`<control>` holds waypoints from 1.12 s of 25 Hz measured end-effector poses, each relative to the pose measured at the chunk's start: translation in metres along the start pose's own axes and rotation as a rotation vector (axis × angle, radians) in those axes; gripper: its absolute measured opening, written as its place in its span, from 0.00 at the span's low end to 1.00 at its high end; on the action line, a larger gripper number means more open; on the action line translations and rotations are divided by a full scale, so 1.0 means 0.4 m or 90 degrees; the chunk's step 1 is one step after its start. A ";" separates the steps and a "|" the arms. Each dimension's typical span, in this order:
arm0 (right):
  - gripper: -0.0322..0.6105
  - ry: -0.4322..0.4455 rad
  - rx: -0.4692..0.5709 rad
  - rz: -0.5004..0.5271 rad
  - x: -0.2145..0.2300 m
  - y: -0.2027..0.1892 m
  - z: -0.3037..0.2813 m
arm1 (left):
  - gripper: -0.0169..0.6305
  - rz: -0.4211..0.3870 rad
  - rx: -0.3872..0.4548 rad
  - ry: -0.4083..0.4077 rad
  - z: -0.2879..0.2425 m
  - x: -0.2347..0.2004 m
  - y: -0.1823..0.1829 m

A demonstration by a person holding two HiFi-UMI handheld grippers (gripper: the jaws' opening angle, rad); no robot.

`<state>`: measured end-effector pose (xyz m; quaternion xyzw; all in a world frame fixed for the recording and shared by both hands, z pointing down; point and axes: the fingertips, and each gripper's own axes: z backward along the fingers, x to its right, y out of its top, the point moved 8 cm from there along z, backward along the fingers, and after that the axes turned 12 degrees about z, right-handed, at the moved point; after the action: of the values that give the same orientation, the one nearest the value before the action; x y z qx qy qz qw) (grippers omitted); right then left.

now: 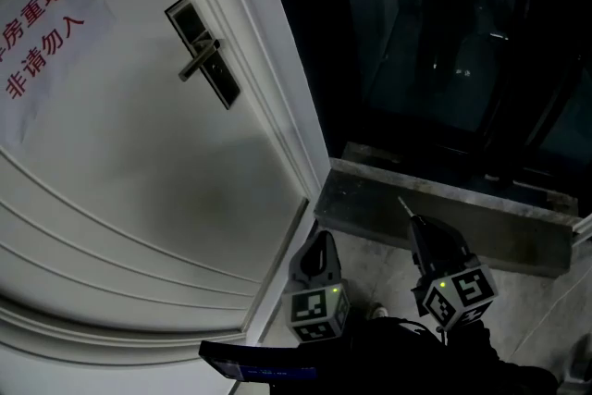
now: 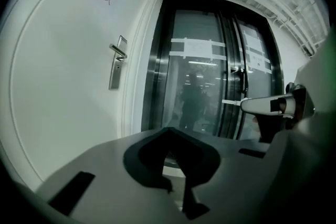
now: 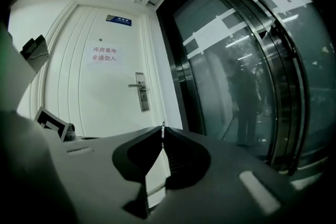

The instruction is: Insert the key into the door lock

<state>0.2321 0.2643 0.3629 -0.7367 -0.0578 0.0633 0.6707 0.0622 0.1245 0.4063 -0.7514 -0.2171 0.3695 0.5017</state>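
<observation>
Key [image 3: 163,124] sliver barely shows, pinched in R gripper [image 3: 163,131] jaws; L gripper [image 2: 169,129] jaws pressed together.

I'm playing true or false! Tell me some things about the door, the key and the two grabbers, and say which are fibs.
1. The right gripper has its jaws shut on a thin metal key. True.
2. The key is already in the metal lock plate of the white door. False: the key is held low, well apart from the door.
3. The paper sign on the door has red writing. True.
4. The left gripper is pulling the silver lever handle. False: it is low down, away from the handle, jaws together on nothing.
</observation>
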 end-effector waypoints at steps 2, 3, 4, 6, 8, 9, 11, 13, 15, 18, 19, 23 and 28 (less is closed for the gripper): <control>0.07 0.026 0.003 0.008 -0.014 0.006 -0.050 | 0.03 0.006 0.015 0.026 -0.005 -0.039 0.016; 0.07 0.038 0.004 0.012 -0.023 0.010 -0.077 | 0.03 0.009 0.023 0.038 -0.008 -0.060 0.026; 0.07 0.050 0.006 0.017 -0.033 0.014 -0.105 | 0.03 0.012 0.032 0.050 -0.012 -0.083 0.037; 0.07 0.074 0.009 0.027 -0.053 0.022 -0.165 | 0.03 0.018 0.047 0.072 -0.022 -0.132 0.057; 0.07 0.099 0.015 0.035 -0.070 0.033 -0.231 | 0.03 0.026 0.060 0.092 -0.039 -0.177 0.078; 0.07 0.110 0.017 0.039 -0.078 0.040 -0.267 | 0.03 0.028 0.066 0.100 -0.051 -0.199 0.090; 0.07 0.131 0.023 0.049 -0.096 0.058 -0.342 | 0.03 0.027 0.080 0.111 -0.080 -0.245 0.118; 0.07 0.151 0.029 0.059 -0.116 0.081 -0.419 | 0.03 0.033 0.091 0.124 -0.109 -0.294 0.153; 0.07 0.171 0.038 0.071 -0.135 0.105 -0.497 | 0.03 0.036 0.104 0.135 -0.140 -0.341 0.191; 0.07 0.198 0.052 0.093 -0.158 0.136 -0.612 | 0.03 0.034 0.119 0.152 -0.190 -0.411 0.237; 0.07 0.206 0.055 0.103 -0.166 0.144 -0.650 | 0.03 0.038 0.121 0.158 -0.205 -0.431 0.253; 0.07 0.224 0.072 0.155 -0.199 0.173 -0.790 | 0.03 0.025 0.130 0.154 -0.257 -0.499 0.308; 0.07 0.227 0.098 0.240 -0.229 0.212 -0.929 | 0.03 0.014 0.132 0.151 -0.302 -0.557 0.354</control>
<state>0.2052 -0.1238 0.3140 -0.6806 0.2046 0.0608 0.7008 0.0082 -0.1593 0.3791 -0.7362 -0.1093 0.3041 0.5946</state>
